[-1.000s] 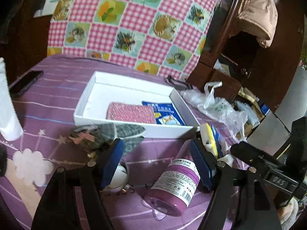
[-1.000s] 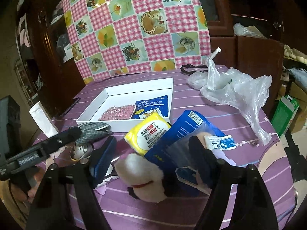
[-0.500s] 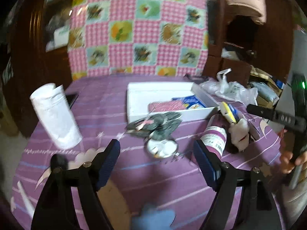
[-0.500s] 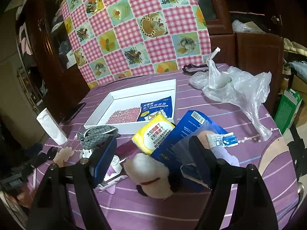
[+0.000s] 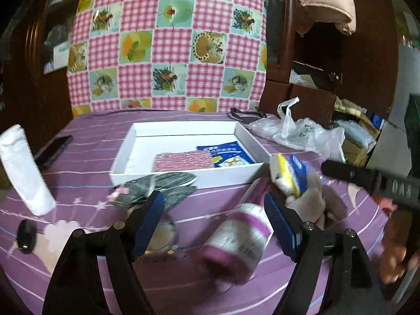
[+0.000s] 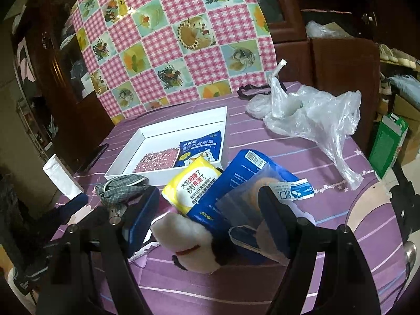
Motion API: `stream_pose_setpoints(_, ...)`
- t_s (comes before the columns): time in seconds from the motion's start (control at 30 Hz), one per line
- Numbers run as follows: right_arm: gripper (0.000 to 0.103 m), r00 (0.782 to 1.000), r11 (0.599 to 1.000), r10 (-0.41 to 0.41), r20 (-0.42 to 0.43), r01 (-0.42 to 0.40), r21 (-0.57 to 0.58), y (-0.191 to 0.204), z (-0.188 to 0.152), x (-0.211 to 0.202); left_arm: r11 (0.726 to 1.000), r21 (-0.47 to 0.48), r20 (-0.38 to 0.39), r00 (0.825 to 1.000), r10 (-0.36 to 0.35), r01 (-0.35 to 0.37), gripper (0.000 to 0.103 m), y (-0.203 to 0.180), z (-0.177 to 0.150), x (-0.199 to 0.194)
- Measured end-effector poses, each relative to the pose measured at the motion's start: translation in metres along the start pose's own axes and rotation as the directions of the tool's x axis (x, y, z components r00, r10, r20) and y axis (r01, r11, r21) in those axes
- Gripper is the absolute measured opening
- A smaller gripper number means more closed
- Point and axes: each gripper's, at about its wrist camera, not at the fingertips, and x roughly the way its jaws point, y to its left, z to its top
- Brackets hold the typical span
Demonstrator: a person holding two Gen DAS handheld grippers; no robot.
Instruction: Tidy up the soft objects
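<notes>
My left gripper (image 5: 214,223) is open low over the purple cloth. A pink bottle (image 5: 236,246) lies between its fingers, untouched, with a round compact (image 5: 160,239) by the left finger. Just beyond lies a grey plaid cloth (image 5: 157,186). The white tray (image 5: 183,124) holds a pink sponge cloth (image 5: 183,160) and a blue packet (image 5: 225,155). My right gripper (image 6: 207,223) is open too, with a white plush toy (image 6: 183,239) between its fingers but not gripped. Behind the toy lean a yellow wipes pack (image 6: 191,183) and a blue pack (image 6: 236,181).
A white tube (image 5: 23,170) stands at the left and a dark phone (image 5: 52,149) lies near it. A crumpled plastic bag (image 6: 309,115) sits at the back right, a green box (image 6: 388,144) past the table edge. A checked pink cushion (image 5: 168,44) stands behind the table.
The left gripper drew back and swung left, then came forward again over the bottle and compact. The right gripper has hardly moved; the plush toy stays between its fingers.
</notes>
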Motion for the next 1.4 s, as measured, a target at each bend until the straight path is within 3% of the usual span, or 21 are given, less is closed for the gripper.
stream_pose_setpoints(0.1, 0.078, 1.0, 1.0, 0.003, -0.005, -0.003, -0.002, 0.001, 0.0, 0.0, 0.998, -0.054, -0.013, 1.0, -0.029, 0.028, 0.079, 0.0, 0.006, 0.013)
stream_pose_setpoints(0.3, 0.078, 1.0, 1.0, 0.008, -0.005, -0.008, -0.002, 0.002, 0.001, -0.002, 0.978, -0.208, -0.012, 1.0, 0.02, -0.022, 0.079, 0.012, 0.01, 0.033)
stream_pose_setpoints(0.47, 0.078, 1.0, 1.0, -0.001, -0.012, 0.001, 0.002, 0.0, 0.002, -0.003, 0.989, -0.134, -0.029, 0.998, 0.061, -0.064, 0.079, 0.008, 0.008, 0.039)
stream_pose_setpoints(0.63, 0.078, 1.0, 1.0, -0.009, -0.013, 0.008, -0.004, 0.0, 0.002, -0.003, 0.98, -0.192, -0.07, 0.996, -0.057, 0.043, 0.08, 0.019, 0.005, 0.041)
stream_pose_setpoints(0.8, 0.078, 1.0, 1.0, -0.017, -0.022, 0.017, -0.026, 0.003, 0.001, -0.002, 0.986, -0.164, -0.092, 0.996, -0.008, -0.007, 0.085, 0.016, 0.004, 0.042)
stream_pose_setpoints(0.9, 0.078, 0.999, 0.999, -0.023, -0.033, 0.022, -0.036, 0.004, 0.001, 0.0, 0.988, -0.155, -0.157, 0.986, -0.049, 0.024, 0.085, 0.01, 0.006, 0.048)
stream_pose_setpoints(1.03, 0.078, 0.999, 0.999, -0.03, -0.035, 0.029, -0.034, 0.002, 0.002, -0.003, 0.984, -0.159, -0.176, 0.978, -0.114, 0.086, 0.085, 0.01, 0.01, 0.046)
stream_pose_setpoints(1.3, 0.078, 0.995, 0.999, -0.048, -0.084, 0.045, -0.03, -0.005, 0.004, 0.0, 0.978, -0.174, -0.194, 0.969, -0.152, 0.119, 0.086, 0.014, 0.01, 0.046)
stream_pose_setpoints(1.4, 0.078, 0.992, 0.997, -0.06, -0.112, 0.055, -0.045, -0.005, 0.004, 0.001, 0.987, -0.132, -0.194, 0.974, -0.119, 0.095, 0.086, 0.008, 0.009, 0.046)
